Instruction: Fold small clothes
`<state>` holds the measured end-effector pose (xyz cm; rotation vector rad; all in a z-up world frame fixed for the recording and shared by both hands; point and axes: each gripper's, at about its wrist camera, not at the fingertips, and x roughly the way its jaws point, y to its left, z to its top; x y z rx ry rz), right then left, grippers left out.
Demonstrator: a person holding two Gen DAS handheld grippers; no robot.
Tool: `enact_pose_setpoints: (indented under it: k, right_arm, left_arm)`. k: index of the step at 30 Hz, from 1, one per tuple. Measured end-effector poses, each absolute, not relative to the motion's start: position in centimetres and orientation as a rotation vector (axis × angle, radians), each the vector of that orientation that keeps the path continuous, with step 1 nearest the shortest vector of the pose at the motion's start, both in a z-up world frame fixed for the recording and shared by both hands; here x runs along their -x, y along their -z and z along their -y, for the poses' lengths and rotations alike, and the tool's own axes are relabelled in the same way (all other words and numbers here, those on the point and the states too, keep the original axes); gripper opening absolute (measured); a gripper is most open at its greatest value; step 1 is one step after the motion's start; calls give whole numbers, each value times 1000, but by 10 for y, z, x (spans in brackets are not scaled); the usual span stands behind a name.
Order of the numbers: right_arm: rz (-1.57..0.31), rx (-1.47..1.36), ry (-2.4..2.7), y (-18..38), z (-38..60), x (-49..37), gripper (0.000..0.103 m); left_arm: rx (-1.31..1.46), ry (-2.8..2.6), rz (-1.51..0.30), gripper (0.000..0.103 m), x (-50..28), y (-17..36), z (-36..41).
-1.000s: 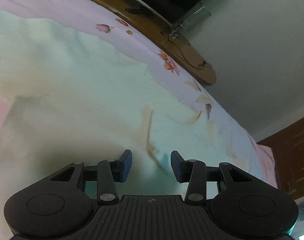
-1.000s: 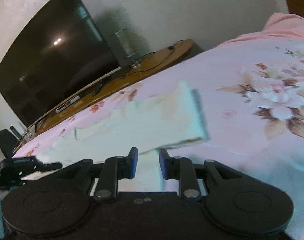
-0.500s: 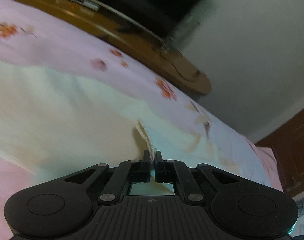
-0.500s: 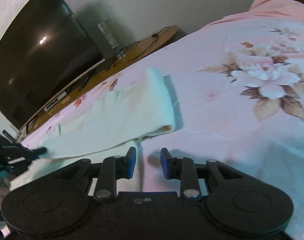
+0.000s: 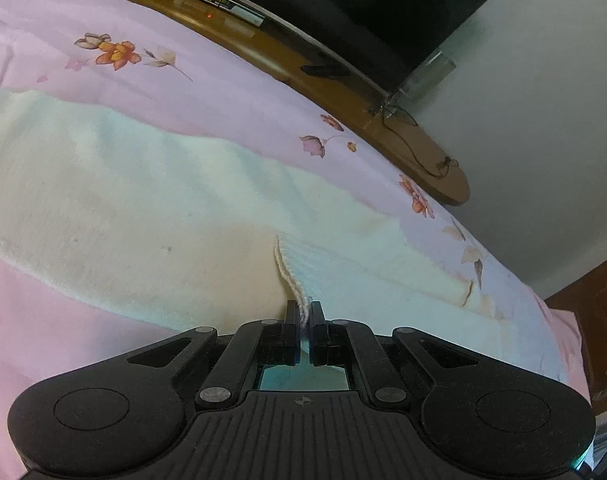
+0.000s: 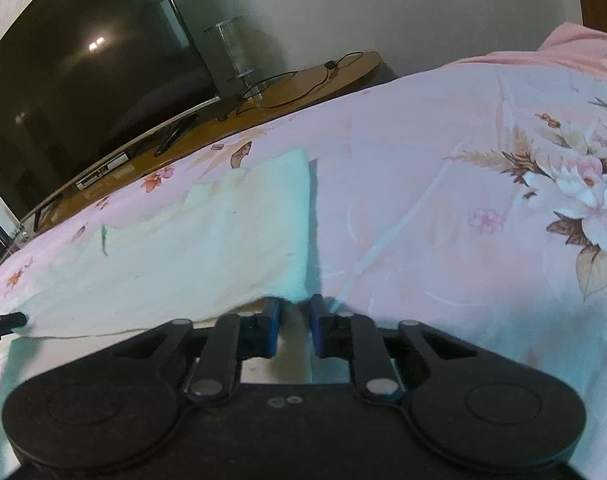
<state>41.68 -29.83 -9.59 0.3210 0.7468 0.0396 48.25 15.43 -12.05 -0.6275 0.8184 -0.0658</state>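
Note:
A cream knitted garment [image 5: 151,208] lies spread across the pink flowered bedsheet [image 5: 183,92]. My left gripper [image 5: 303,312] is shut on a ribbed edge of it, and that edge stands up as a thin ridge between the pads. In the right wrist view the same garment [image 6: 191,248] lies partly folded, its right edge doubled over. My right gripper [image 6: 295,312] sits at the garment's near right corner. Its jaws are closing, only a narrow gap is left, and the corner of the cloth is between the blue pads. The left gripper's black tip [image 6: 11,320] shows at the far left, on the cloth's other end.
A wooden TV bench [image 5: 343,88] with a set-top box and cables runs along the far side of the bed, and a large dark television [image 6: 83,80] stands on it. The flowered sheet [image 6: 463,200] stretches to the right of the garment. Dark wooden furniture [image 5: 599,320] stands at the right.
The left jaws shut on the garment's ribbed edge and drew it up and across. The right gripper came down to the near right corner and its jaws narrowed around the cloth.

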Motion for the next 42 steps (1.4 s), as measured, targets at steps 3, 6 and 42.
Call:
enact_pose_setpoints:
  k: [3,6,42]
  right_arm:
    - [-745,-294,-36,94,299,-416,6]
    - [-756,-301,-40,98,303,-416,6]
    - [-678,-141,-108,89,295,-532,15]
  left_arm:
    - [626,67,-817,3,-475,123,-152]
    - [641,60,-827,3,-475,129,-152]
    - [44,43,-703,78,-516,122,-69]
